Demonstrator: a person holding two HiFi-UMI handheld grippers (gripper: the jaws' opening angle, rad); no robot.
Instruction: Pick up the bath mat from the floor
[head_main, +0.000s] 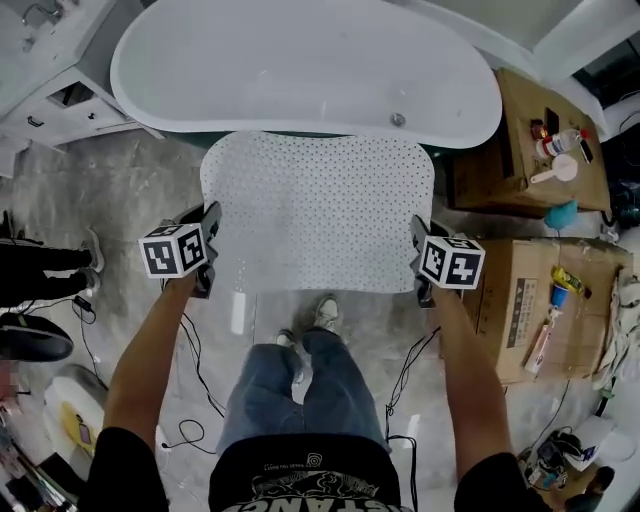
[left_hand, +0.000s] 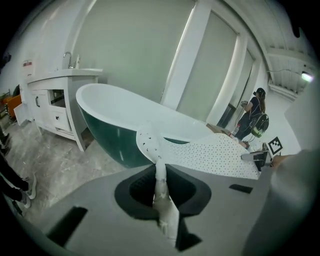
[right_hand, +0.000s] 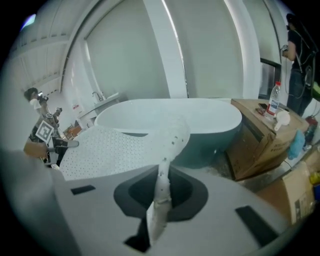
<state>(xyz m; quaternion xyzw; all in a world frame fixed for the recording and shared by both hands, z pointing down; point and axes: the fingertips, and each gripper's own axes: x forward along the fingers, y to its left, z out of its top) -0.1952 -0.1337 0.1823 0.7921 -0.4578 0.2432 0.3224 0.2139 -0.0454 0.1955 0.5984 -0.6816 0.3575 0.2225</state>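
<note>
Starting on the left: the left gripper (head_main: 211, 228) has its jaws pressed together on the left edge of the bath mat (head_main: 318, 210). Its own view shows a thin fold of white, perforated mat squeezed between the pads. The bite is taken at the very rim, probably so the sheet hangs free and does not bunch up in the jaws.

Across the middle, the mat is stretched wide and fairly flat between the two arms. It is held up in front of the bathtub (head_main: 300, 60), and its far edge overlaps the tub's rim in the head view. A shoe (head_main: 326, 311) peeks out just past the near edge, and from that I'd judge the mat is clear of the floor (head_main: 150, 170). Two grips at opposite edges make sense here, since a limp sheet like this would sag and fold if pinched at one side only.

Over to the right, the right gripper (head_main: 418, 240) mirrors its partner, clamped tight on the right edge, again with a narrow pleat of mat between the pads. It sits level with the left one, which keeps the mat even. Beyond it, the cardboard boxes (head_main: 520, 320) stand well apart from the mat.
</note>
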